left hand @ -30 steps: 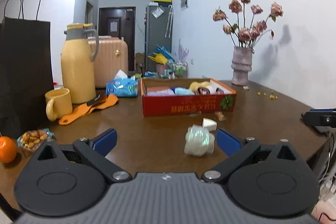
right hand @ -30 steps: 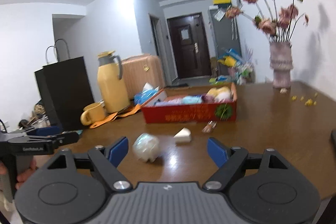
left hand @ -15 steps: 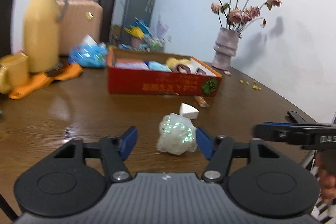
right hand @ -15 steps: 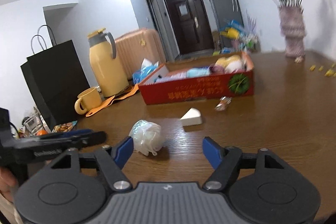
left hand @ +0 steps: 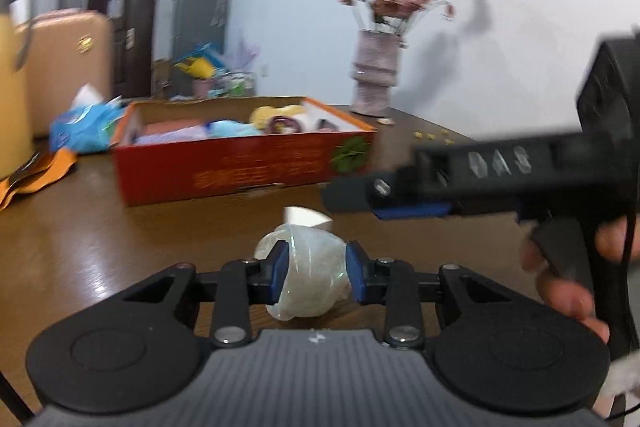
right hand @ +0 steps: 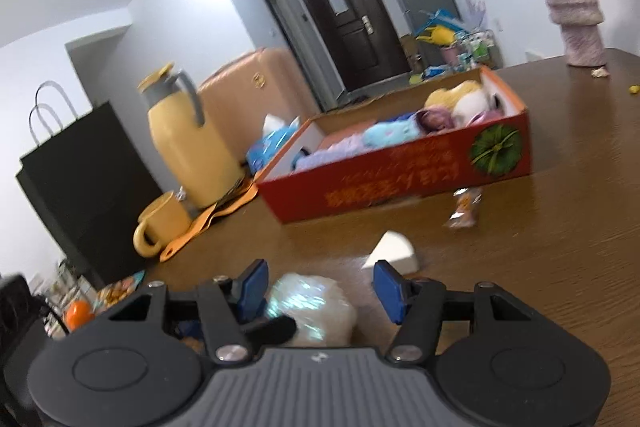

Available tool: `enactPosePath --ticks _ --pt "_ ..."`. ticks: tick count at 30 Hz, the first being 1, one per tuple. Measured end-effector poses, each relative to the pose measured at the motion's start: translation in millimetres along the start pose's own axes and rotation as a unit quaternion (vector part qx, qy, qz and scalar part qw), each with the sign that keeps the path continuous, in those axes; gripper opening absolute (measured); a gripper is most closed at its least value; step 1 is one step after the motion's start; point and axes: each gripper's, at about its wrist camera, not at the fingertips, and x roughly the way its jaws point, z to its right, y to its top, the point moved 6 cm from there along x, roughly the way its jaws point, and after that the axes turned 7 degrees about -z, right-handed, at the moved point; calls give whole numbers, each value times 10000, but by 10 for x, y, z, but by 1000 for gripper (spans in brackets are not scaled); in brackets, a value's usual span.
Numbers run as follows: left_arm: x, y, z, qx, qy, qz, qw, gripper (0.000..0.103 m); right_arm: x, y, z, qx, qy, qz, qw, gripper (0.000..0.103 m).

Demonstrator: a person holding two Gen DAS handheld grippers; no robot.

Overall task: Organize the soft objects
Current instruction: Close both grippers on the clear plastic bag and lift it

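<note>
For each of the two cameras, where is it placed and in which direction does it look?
Left wrist: sits on the left gripper, looks along its fingers at the white plastic bundle they clamp; the right gripper and the hand holding it show.
Right wrist: sits on the right gripper, faces the red box; its fingers are open.
Shared: bundle, white wedge, box, vase.

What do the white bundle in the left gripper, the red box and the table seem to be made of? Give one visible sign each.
White bundle: probably thin plastic film, crinkled with an iridescent sheen, dented between the left gripper pads.
Red box: likely printed cardboard, with plain brown inner walls.
Table: wood or wood veneer, glossy, with visible grain and reflections.
</note>
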Motion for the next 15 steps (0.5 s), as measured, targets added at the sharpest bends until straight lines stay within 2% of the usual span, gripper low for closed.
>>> enactPosePath --ticks 2,4,6,9,10,12,15 --pt "91 -13 123 135 -203 -90 9997 34 -27 27 62 10 -14 7 10000 59" --pt "110 -33 183 175 -322 -131 9992 51 -39 38 139 74 -89 3 9999 58" --pt "19 -45 179 180 -437 -10 9989 58 -62 21 193 88 -88 -42 9999 58" --pt "-155 -97 22 53 -453 38 9990 76 -79 -36 167 -147 -43 -135 9998 58" --pt "-191 -115 -43 76 -355 -13 9993 81 -67 -55 136 -287 -72 -146 9995 58" --pt "-223 -117 -200 -66 24 -6 10000 81 -15 -87 48 -613 -161 -128 9979 59" --pt "-162 -149 -469 -520 621 -324 9962 80 98 -127 -120 -1099 -203 -113 9937 61"
